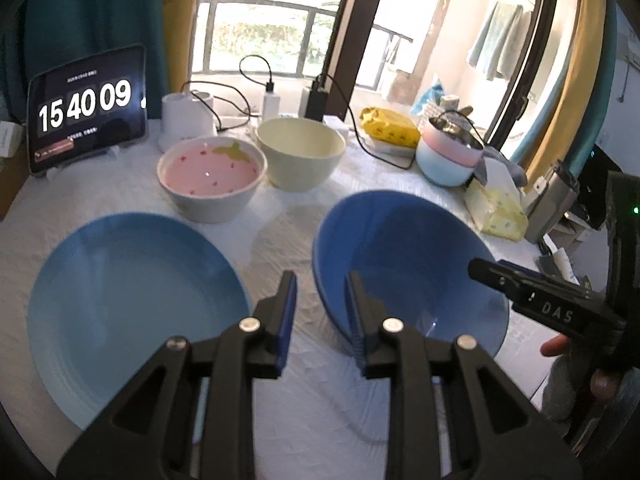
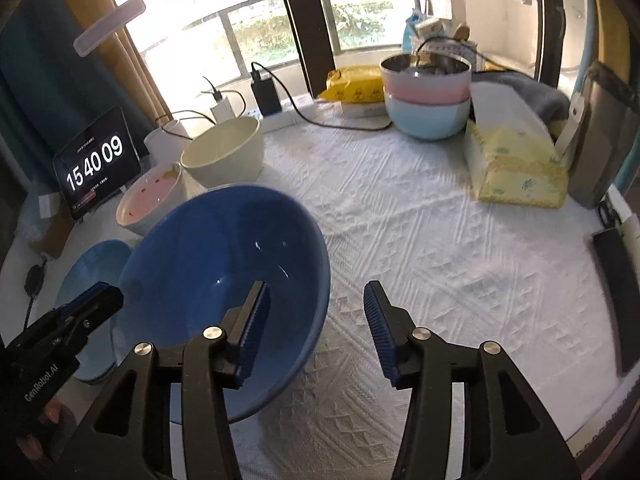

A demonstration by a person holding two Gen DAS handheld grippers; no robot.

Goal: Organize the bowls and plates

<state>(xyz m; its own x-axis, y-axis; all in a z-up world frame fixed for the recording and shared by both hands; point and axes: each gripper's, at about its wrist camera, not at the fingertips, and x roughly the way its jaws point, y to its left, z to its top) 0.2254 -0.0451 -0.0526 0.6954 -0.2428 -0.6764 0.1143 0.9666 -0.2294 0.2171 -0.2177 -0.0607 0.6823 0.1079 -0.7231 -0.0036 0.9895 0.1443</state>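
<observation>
The deep blue glazed ceramic bowl (image 2: 224, 280) is seen on the white textured tablecloth (image 2: 440, 240), just right of a flat light-blue plate (image 1: 132, 300). It is judged heavy, slippery and breakable, best taken by the rim. The right gripper (image 2: 316, 332) is spread, its rim between the jaws, seemingly unpinched. The left gripper (image 1: 320, 320) is narrowly parted, empty. A bright window (image 1: 260, 32) lies beyond.

The tablet (image 1: 86, 110) shows a clock reading "15 40 09"; its smaller lines are too blurred to read. The right gripper (image 1: 556, 312) bears "DAS"; the left gripper (image 2: 48, 364) seemingly reads "GenRobot.AI".
</observation>
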